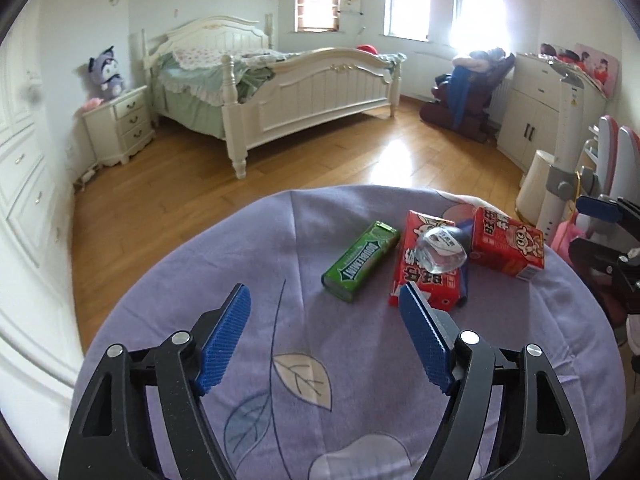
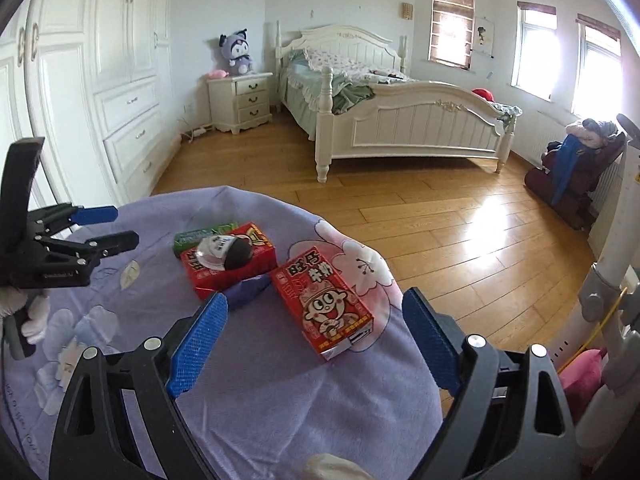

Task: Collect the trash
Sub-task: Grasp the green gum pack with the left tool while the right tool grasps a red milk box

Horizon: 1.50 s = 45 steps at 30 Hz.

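On a round table under a purple floral cloth [image 1: 304, 364] lie a green gum box [image 1: 360, 260], a red milk carton [image 1: 420, 280] with a small clear black-capped bottle [image 1: 442, 250] resting on it, and a second red carton [image 1: 508, 244]. A dark blue scrap [image 1: 464, 288] sticks out under the first carton. My left gripper [image 1: 324, 296] is open just short of the gum box, with nothing between its pads. My right gripper [image 2: 314, 304] is open above the cartoon-printed carton [image 2: 324, 300], not touching it. The bottle [image 2: 224, 252] and gum box [image 2: 200, 234] lie beyond. The left gripper [image 2: 116, 226] shows at that view's left.
The cloth [image 2: 280, 400] drops off at the table's edge onto a wooden floor [image 2: 440, 232]. A white pole stand [image 2: 616, 264] and pink things stand close on the right. Across the room are a white bed [image 1: 312, 92], a nightstand [image 1: 120, 128] and a wardrobe [image 2: 100, 80].
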Motion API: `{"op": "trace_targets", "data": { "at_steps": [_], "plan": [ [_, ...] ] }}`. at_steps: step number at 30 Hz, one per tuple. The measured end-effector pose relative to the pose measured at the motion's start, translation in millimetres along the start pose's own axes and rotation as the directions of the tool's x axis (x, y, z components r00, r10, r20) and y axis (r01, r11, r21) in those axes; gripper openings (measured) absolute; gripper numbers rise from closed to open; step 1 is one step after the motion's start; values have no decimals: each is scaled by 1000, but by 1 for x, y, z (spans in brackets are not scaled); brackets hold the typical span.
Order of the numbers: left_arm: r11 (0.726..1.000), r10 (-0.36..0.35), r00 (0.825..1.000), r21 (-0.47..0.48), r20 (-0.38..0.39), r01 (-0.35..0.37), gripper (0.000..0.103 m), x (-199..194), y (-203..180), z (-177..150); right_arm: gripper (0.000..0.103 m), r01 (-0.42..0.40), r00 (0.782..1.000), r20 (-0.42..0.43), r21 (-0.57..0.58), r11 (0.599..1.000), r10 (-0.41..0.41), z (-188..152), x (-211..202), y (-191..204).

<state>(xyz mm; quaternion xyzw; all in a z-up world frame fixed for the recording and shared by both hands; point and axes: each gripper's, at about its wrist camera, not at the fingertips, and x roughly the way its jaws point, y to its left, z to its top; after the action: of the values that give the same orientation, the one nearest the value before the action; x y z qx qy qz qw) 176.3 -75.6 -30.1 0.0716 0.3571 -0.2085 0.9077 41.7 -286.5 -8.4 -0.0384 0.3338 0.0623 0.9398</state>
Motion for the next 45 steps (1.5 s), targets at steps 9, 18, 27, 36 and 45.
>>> {"op": "trace_targets", "data": {
  "at_steps": [9,18,27,36,45],
  "plan": [
    [994,-21,997,103,-79,29,68,61,-4,16,88,-53,995,-93,-46,998,48,-3,46,-13],
    [985,-110,984,115,-138,127,54,83,3,24,67,-68,988,-148,-98,993,53,-3,64,0],
    [978,-111,980,155,-168,137,40,87,-13,19,52,-86,987,-139,-13,996,84,-8,41,3],
    [995,-40,999,95,-8,40,32,19,-20,10,52,-111,993,-12,156,982,115,-26,-23,4],
    [996,-74,989,57,131,67,32,-78,-62,1,52,-69,992,117,236,969,42,-56,-90,-10]
  ]
}}
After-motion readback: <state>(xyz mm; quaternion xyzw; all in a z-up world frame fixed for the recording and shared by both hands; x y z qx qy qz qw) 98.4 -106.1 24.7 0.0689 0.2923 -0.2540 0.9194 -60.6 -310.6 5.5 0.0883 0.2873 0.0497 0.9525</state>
